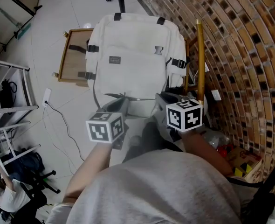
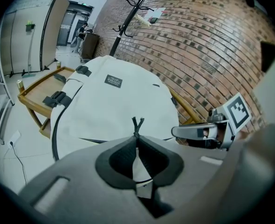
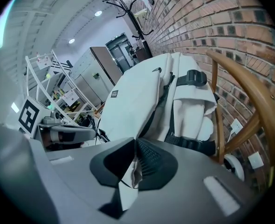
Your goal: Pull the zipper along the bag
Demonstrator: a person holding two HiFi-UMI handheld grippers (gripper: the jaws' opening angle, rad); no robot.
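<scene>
The white backpack lies flat just ahead of both tools, its near edge under their tips and its far end toward the brick wall. The left gripper has its jaws pressed together on the dark zipper pull cord, whose two ends stick up just above the pads, with pale cloth showing in the slit below. The right gripper, close beside it on its right, is pinched on a fold of the bag's fabric, and this looks like the anchoring hold. To do the pull well, the right tool should keep that cloth taut and stay put while the left draws the cord low and in line with the dark zipper track, which curves away to its left. Lifting or twisting would likely jam the slider or let the thin cord slip from the pads. Both forearms reach forward and down from the body, roughly parallel, with the marker cubes facing up and the two tools level with each other, near but apart
</scene>
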